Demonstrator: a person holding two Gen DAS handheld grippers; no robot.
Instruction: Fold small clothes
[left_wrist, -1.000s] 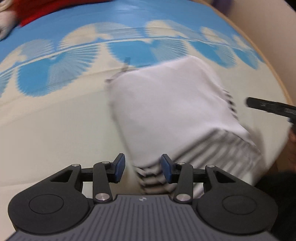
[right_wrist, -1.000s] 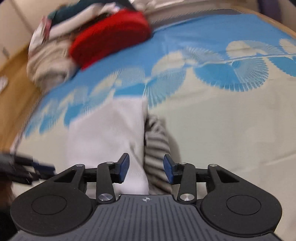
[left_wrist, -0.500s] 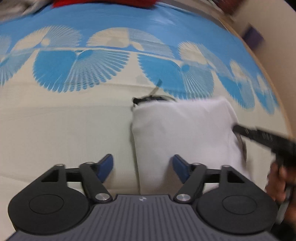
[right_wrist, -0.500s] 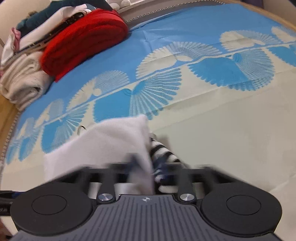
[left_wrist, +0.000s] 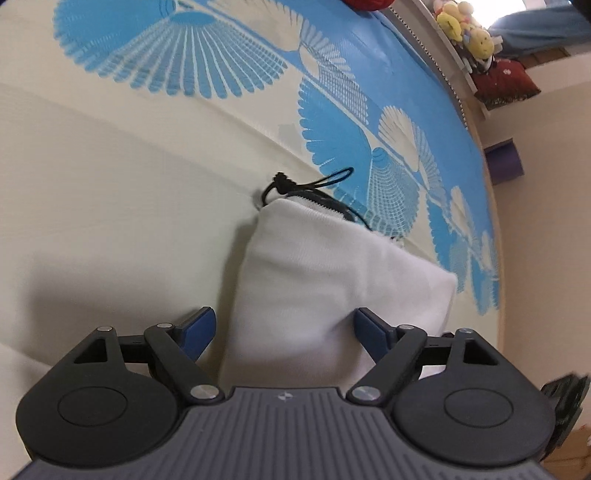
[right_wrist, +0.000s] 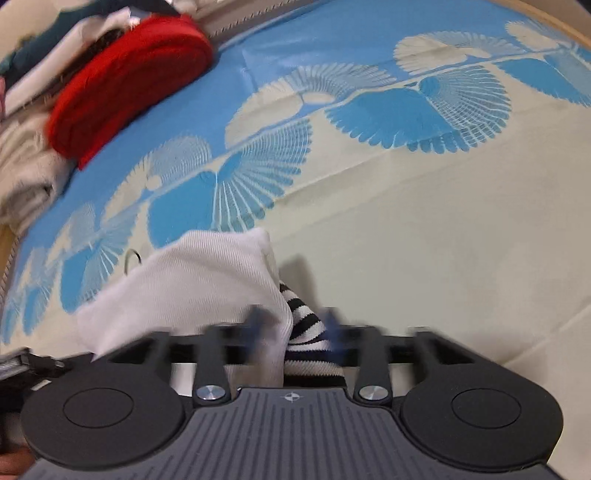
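White folded garment (left_wrist: 325, 280) lay on the cream-and-blue patterned sheet (left_wrist: 110, 184), black drawstring (left_wrist: 306, 188) poking out at its far end. Left gripper (left_wrist: 282, 326) fingers were spread wide, near end of the garment between them; left blue pad (left_wrist: 197, 326) just clear of the cloth, right pad at its edge. Right gripper (right_wrist: 293, 325) was motion-blurred; fingers sat close either side of the garment's white edge and striped layer (right_wrist: 308, 332), can't tell if pinching. Red folded item (right_wrist: 129, 81) on a clothes pile (right_wrist: 26, 173) lay well apart, far left.
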